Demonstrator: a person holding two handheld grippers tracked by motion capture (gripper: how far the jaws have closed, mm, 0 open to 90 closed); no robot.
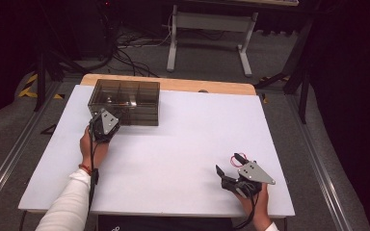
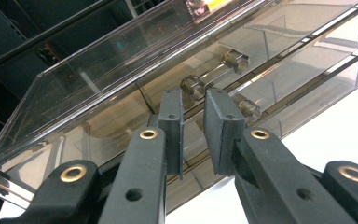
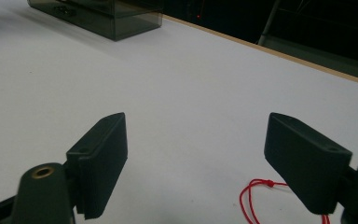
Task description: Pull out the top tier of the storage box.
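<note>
So the biggest thing here is the white table [image 1: 183,144] with a wooden edge showing along its far side; grey floor and a tangle of cables beyond that. On the far left part of the table sits a smoky, see-through drawer box [image 1: 125,102], the kind with dividers inside and a couple of shallow drawers stacked in front; in the left gripper view you can see little round drawer knobs [image 2: 193,86] on its front face.

The left gripper [image 1: 107,126] is right up against the near front of that box, held by the person's left hand [image 1: 92,147] in a white sleeve; its jaws are drawn in close, just a narrow gap left between the fingers [image 2: 172,123], and they sit just in front of one knob; honestly can't tell whether they're actually pinching it.

The right gripper [image 1: 231,175] rests way over at the near right of the table, well apart from the box, with the right hand [image 1: 256,204] behind it; its fingers [image 3: 103,154] are spread wide with bare tabletop between them.

Smallest bit: a thin red string [image 3: 254,198] looping on the table by the right gripper's jaw.
</note>
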